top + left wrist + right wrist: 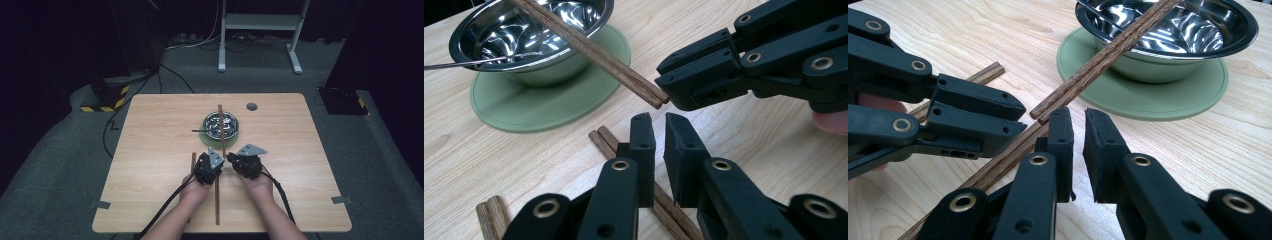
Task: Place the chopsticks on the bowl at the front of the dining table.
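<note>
We are holding both tongs low over the table (160,130), tips nearly meeting, in front of the bowl (549,75). The left gripper (660,120) is keeping its jaws narrow, with a slim gap and nothing between the pads. The right gripper (1078,115) is doing the same: a narrow gap, empty.

We are working around three pairs of chopsticks. The leaning pair (594,52) is resting across the bowl's rim and sloping down toward us, its near end hanging off the table. In the left gripper view, the right gripper's tip is sitting right at that end; we cannot tell whether it is touching. The flat pair (604,140) is lying on the table in line with the leaning pair, running under the left gripper's jaws and back toward the near edge. The third pair (491,215) is lying just to the left of the left gripper, beside the flat pair.

The bowl is standing on a green mat (524,112) in the middle of the table, and a thin rod (454,64) is sticking out over its left rim.
</note>
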Tool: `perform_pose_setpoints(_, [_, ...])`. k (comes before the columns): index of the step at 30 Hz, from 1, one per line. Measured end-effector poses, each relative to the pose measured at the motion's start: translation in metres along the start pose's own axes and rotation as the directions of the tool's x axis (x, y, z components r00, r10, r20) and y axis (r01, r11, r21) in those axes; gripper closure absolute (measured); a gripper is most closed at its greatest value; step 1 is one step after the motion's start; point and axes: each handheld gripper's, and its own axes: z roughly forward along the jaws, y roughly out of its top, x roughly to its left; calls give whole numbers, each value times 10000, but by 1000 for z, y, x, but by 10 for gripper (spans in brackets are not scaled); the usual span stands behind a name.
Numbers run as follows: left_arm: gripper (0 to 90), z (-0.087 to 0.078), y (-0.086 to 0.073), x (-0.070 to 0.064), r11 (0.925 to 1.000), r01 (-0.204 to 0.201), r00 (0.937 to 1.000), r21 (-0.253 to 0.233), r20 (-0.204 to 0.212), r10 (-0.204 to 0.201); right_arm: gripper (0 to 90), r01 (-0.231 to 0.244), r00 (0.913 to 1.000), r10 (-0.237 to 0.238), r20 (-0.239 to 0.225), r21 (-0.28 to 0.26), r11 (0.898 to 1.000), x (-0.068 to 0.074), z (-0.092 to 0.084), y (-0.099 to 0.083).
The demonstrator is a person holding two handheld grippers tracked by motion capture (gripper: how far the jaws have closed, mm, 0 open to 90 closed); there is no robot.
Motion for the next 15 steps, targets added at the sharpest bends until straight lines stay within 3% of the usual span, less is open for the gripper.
perform_pose_setpoints(8, [819, -1, -1, 1, 10000, 33, 10000, -18, 44, -33, 817, 70, 10000, -70, -23, -25, 10000, 1, 0, 1])
perform_pose_setpoints(15, [806, -7, -7, 10, 9998, 196, 9997, 51, -161, -195, 807, 27, 10000, -27, 46, -68, 10000, 1, -1, 1])
